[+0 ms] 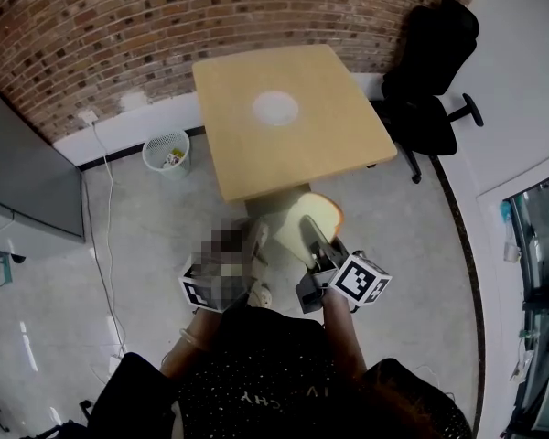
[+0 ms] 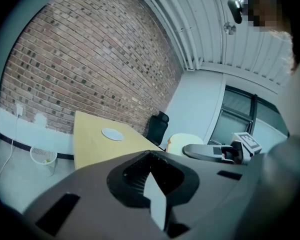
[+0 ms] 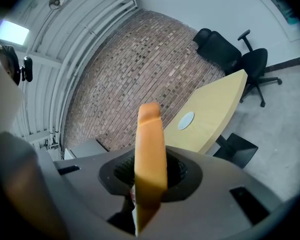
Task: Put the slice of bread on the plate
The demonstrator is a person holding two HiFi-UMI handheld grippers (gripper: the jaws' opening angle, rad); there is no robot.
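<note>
Right claw (image 1: 313, 245) clamping bread slice (image 3: 150, 149), upright, edge-on, golden-brown crust

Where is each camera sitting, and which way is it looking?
Head view: on the person's head, facing steeply down at the table, plate and right gripper holding the slice of bread; arms and dark top show.
Left gripper view: rides the left gripper, facing along its shut jaws toward the table.
Right gripper view: rides the right gripper, facing past the slice of bread toward the table.
Shared: all three see the plate.
</note>
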